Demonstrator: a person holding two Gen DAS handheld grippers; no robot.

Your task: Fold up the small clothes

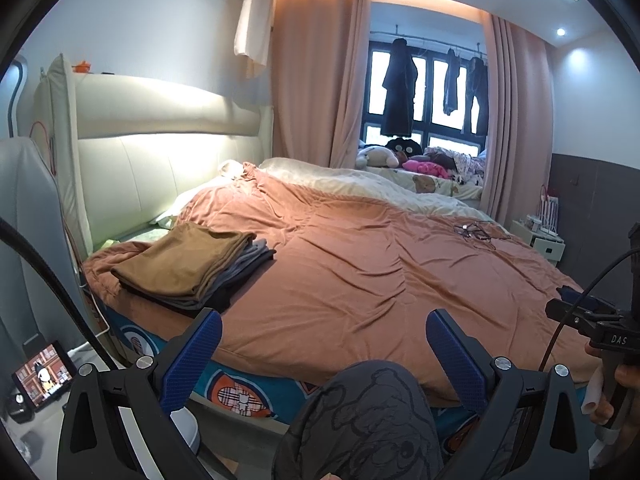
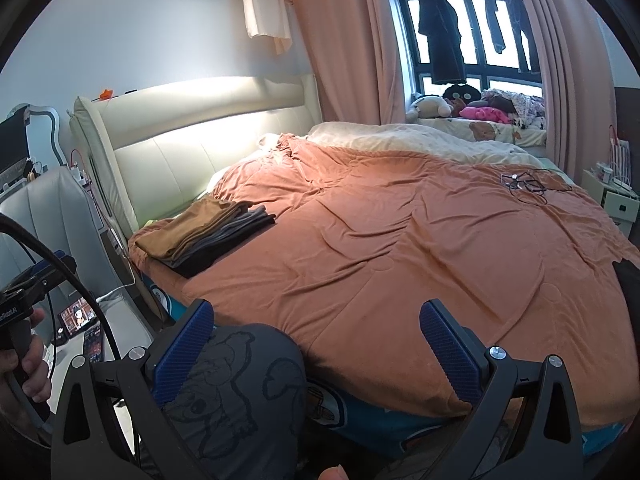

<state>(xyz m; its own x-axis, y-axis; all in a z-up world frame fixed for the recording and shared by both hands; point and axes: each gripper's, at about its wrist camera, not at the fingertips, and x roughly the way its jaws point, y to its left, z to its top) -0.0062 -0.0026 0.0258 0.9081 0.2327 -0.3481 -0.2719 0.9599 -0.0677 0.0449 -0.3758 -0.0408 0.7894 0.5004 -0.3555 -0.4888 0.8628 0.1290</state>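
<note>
Stack [image 1: 192, 264] of folded clothes, brown piece uppermost over grey and dark ones, sits near the bed's head-end corner, close to the edge of the orange quilt [image 1: 360, 264]. No unfolded garment shows on the quilt in either view. Left tool [image 1: 324, 344] is held low in front of the bed, its blue pads spread wide apart and empty; a knee in grey printed fabric [image 1: 360, 412] sits between them. Right tool [image 2: 316, 340] likewise stands wide apart, gripping nothing.

Risks, as judged:
- The stack lies near the quilt's edge; a careless placement or a nudge from a pad could tip it towards the floor.
- The quilt is wrinkled and soft, so a fold pressed on it may come out uneven.
- A black cable [image 2: 60, 276] trails across the left of the right wrist view; it could snag a garment or drag the stack.
- Tangled cords [image 2: 528, 184] lie on the far side of the quilt, well apart from the stack, and could catch cloth spread that way.
</note>
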